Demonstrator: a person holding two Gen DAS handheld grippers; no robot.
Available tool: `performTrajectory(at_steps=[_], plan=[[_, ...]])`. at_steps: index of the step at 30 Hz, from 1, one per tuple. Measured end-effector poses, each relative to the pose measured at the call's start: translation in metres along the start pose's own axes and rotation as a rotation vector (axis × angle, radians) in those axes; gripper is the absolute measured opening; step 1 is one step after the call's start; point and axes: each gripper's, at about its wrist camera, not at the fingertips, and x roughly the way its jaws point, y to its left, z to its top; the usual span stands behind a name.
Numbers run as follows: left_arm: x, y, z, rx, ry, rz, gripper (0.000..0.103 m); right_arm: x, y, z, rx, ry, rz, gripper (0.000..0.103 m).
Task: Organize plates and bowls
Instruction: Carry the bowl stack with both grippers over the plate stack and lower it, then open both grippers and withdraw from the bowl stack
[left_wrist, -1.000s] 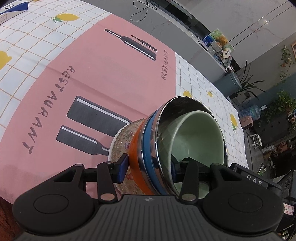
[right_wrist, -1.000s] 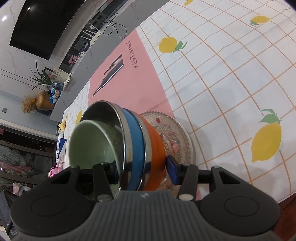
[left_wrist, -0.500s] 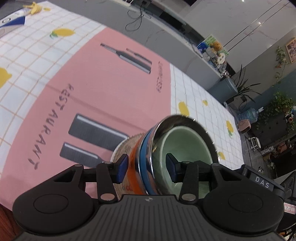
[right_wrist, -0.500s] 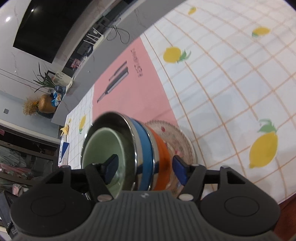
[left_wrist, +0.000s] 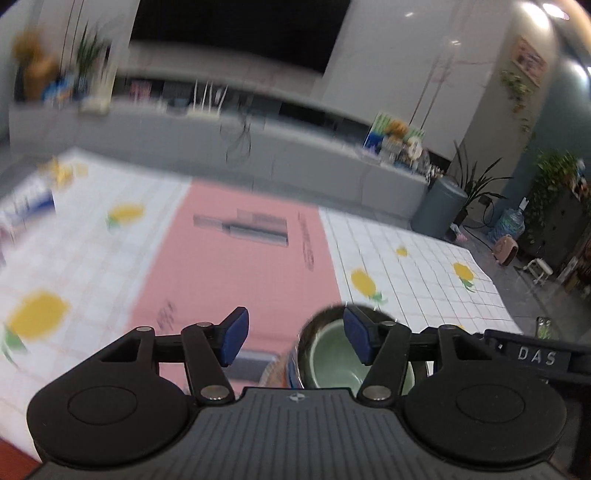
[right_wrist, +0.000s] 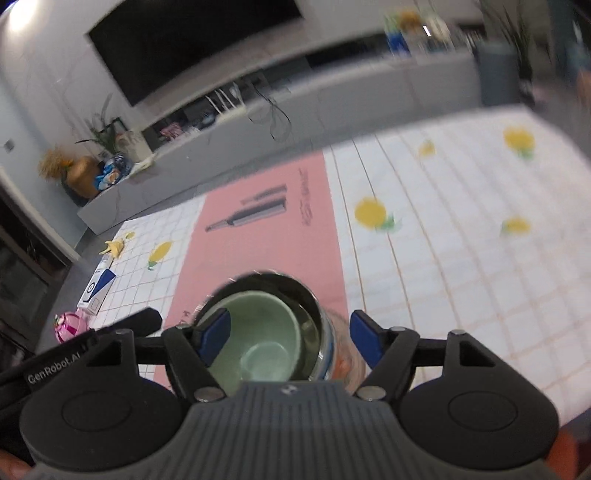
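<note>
Bowls (right_wrist: 266, 332) stood nested on the plate (right_wrist: 347, 354); your left gripper (left_wrist: 295, 341) and right gripper (right_wrist: 290, 338) had just spread, holding nothing; stacking looked done.

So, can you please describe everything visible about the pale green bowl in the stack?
The pale green bowl is the innermost one, nested inside a shiny steel bowl with blue and orange rims below it. It looks like glazed ceramic, smooth, with a small round flat bottom, and appears empty. It sits upright but off-centre, towards one side of the steel bowl. The stack stands on the pink mat. No blue pads touch it: the right gripper is open above the stack.
</note>
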Motion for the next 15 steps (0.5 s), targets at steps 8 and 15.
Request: performTrajectory(at_steps=[8,15], plan=[[-0.051,-0.025,-0.004,0.216,-0.204,0.106,0.077,-0.050,0.027,-0.008,-0.157,-0.150,-0.030,0.080],[-0.077,-0.037,-0.022,0.341,-0.281,0.164,0.083,-0.077,0.036,-0.028,-0.223,-0.222,-0.059,0.082]])
